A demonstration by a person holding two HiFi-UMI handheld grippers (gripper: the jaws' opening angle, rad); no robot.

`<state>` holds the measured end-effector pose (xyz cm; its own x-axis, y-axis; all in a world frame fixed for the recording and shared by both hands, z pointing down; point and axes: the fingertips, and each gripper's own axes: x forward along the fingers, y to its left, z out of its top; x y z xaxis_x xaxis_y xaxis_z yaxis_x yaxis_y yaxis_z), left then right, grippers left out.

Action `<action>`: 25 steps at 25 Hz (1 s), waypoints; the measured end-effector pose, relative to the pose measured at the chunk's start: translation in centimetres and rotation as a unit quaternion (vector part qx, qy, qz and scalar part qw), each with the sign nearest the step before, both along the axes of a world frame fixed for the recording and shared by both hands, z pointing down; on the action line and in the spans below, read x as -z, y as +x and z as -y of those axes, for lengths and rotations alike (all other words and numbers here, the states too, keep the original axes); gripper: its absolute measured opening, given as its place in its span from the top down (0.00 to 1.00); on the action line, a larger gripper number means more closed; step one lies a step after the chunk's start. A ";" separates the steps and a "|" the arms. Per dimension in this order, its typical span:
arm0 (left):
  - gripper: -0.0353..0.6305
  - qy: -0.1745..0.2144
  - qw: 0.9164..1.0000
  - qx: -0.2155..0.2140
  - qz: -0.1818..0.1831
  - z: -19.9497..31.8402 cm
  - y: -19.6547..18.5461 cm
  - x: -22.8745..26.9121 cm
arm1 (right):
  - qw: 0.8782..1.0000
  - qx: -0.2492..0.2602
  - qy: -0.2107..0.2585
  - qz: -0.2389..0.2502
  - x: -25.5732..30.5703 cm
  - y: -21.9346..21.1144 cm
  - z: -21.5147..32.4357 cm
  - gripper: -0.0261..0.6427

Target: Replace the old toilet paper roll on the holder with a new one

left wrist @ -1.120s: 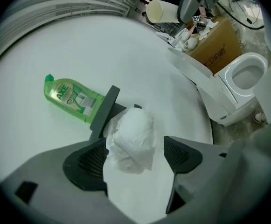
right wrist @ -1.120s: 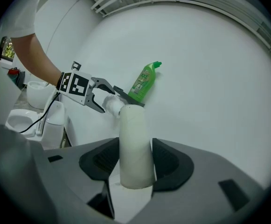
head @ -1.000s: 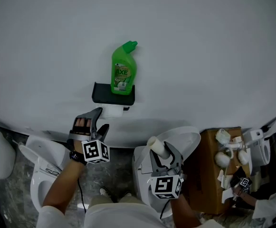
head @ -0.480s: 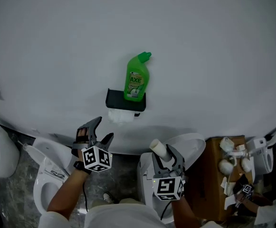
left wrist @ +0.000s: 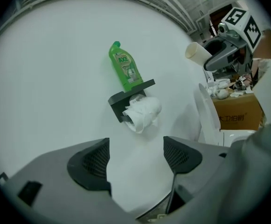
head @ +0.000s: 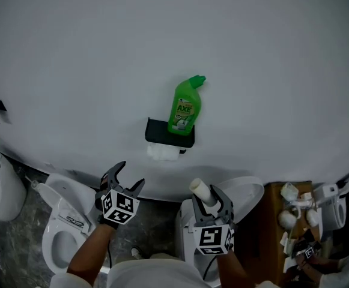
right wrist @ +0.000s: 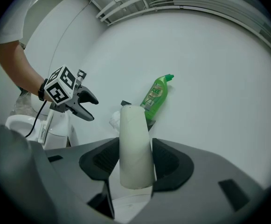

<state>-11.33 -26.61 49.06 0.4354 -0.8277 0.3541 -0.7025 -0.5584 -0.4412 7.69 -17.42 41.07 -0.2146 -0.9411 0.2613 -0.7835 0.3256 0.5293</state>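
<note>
Head view: a black wall-mounted paper holder with a flat shelf top sits on the plain white wall. A green plastic cleaner bottle with an angled neck stands upright on the shelf. A ragged white toilet paper roll hangs on the holder just under the shelf.

Left gripper: below and left of the holder, apart from it. Left gripper view: jaws spread wide, only wall between them; the roll and holder lie ahead, beyond the tips. Bottle above them.

Right gripper: below and right of the holder, well apart from it. It is clamped on a pale bare cardboard tube. Right gripper view: both pads press the tube's sides near its lower end; the tube sticks out past the tips toward the wall. The bottle and part of the roll show behind it.

Floor level: a white toilet stands under the left arm, a second white toilet with its lid raised under the right gripper, and a brown cardboard box beside that.
</note>
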 end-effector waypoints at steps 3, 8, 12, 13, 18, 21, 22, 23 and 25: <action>0.41 -0.014 0.998 0.010 -0.053 0.0 -0.6 0.2 | 1.000 0.002 -0.006 0.012 0.0 -0.1 0.1 0.65; 0.46 -0.026 0.992 0.029 -0.118 -0.3 -1.6 0.3 | 0.999 0.007 -0.013 0.038 0.0 -0.3 0.2 0.65; 0.60 -0.038 0.988 0.051 -0.142 -0.8 -2.7 0.5 | 0.998 0.011 -0.024 0.057 -0.2 -0.3 0.3 0.65; 0.64 -0.041 0.987 0.052 -0.149 -0.9 -2.8 0.4 | 0.997 0.013 -0.029 0.065 -0.3 -0.3 0.3 0.65; 0.89 -0.052 0.979 0.042 -0.194 -1.4 -3.0 0.6 | 0.994 0.025 -0.048 0.100 -0.6 -0.5 0.6 0.65; 0.94 -0.047 0.974 0.039 -0.219 -1.6 -3.5 1.7 | 0.991 0.031 -0.052 0.121 -0.4 -0.8 0.9 0.66; 0.94 -0.044 0.972 0.039 -0.226 -1.7 -3.7 2.1 | 0.990 0.031 -0.053 0.130 -0.3 -0.9 1.0 0.66; 0.94 -0.042 0.971 0.039 -0.232 -1.8 -3.9 2.5 | 0.989 0.032 -0.055 0.136 -0.1 -0.9 1.1 0.66; 0.94 -0.035 0.969 0.045 -0.242 -1.9 -4.6 3.5 | 0.988 0.031 -0.056 0.144 0.2 -0.6 1.4 0.66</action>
